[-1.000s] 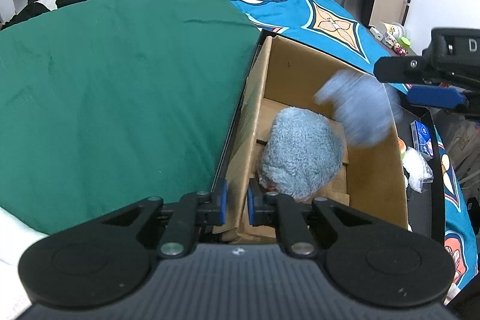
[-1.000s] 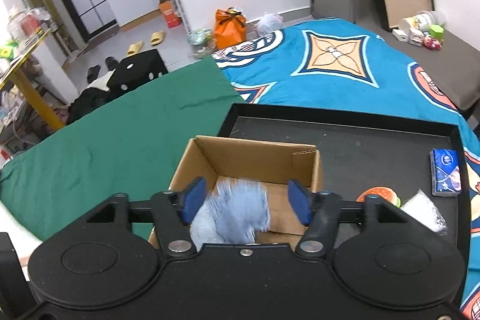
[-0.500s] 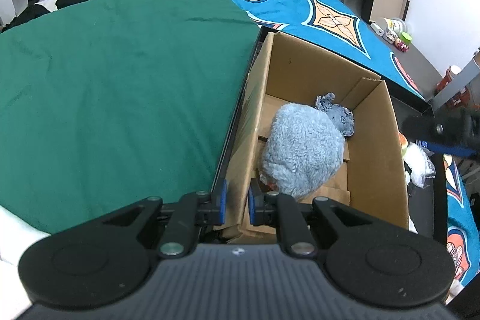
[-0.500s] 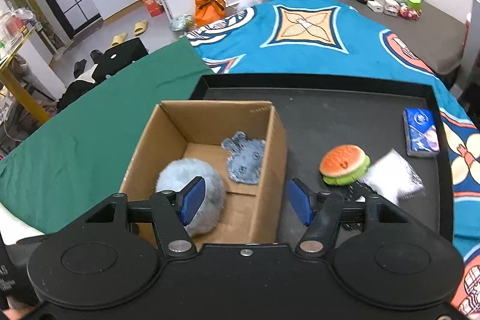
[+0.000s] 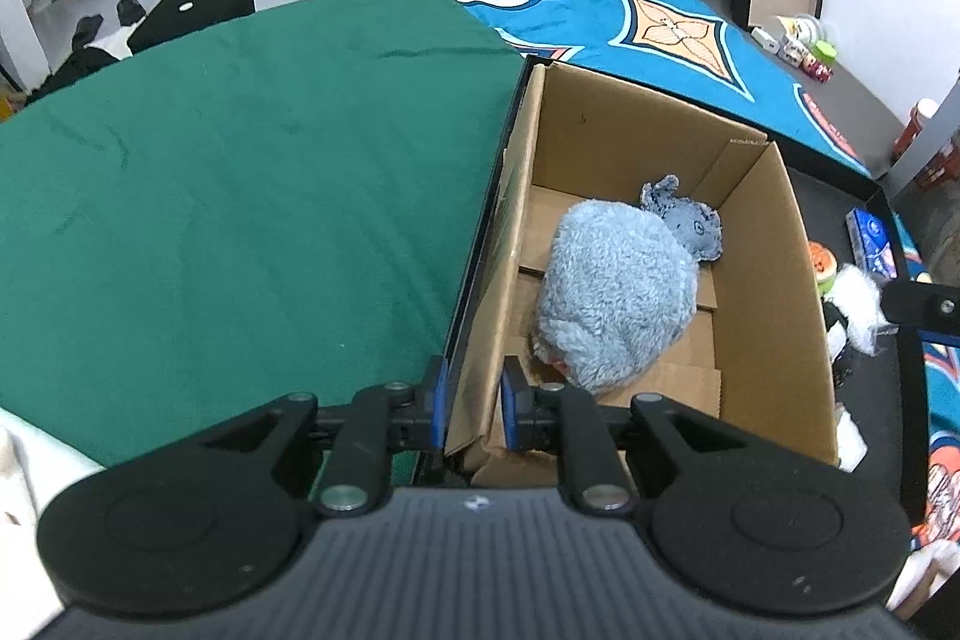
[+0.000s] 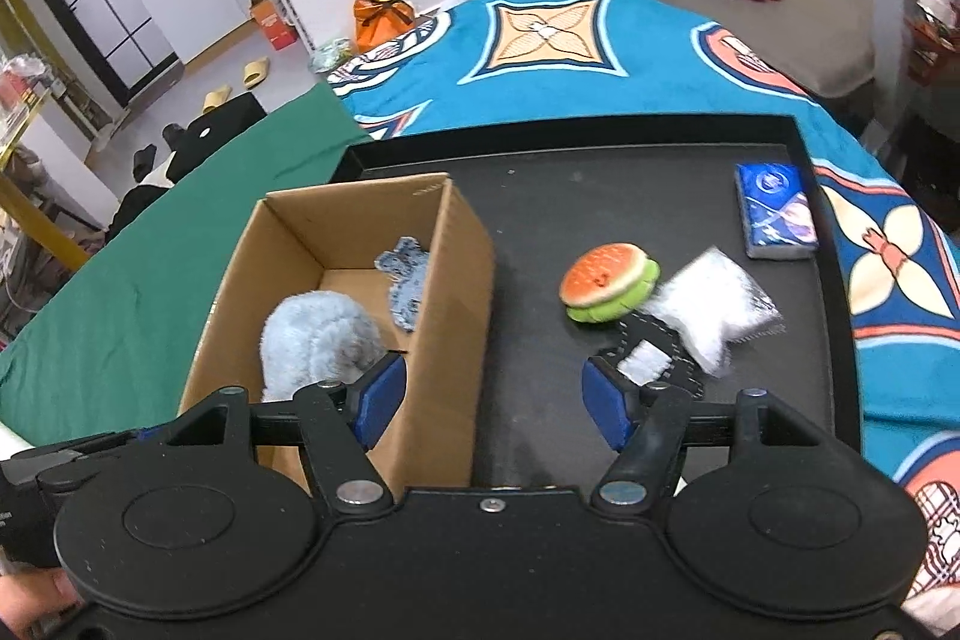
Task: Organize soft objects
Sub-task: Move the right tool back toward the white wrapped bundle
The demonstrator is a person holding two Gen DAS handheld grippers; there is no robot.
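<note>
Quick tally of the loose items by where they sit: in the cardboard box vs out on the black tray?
In the cardboard box: 2 — fluffy blue plush, small grey-blue cloth toy
On the black tray: 4 — burger plush, clear plastic bag, blue tissue pack, black-and-white piece
Total: 6

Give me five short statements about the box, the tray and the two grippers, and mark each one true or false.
1. The cardboard box holds a fluffy blue plush. True.
2. The burger toy lies inside the box. False: it lies on the black tray.
3. The left gripper straddles the box's wall. True.
4. The right gripper holds the burger toy. False: its jaws are open and empty.
5. The blue packet is in the box. False: it lies on the tray.
</note>
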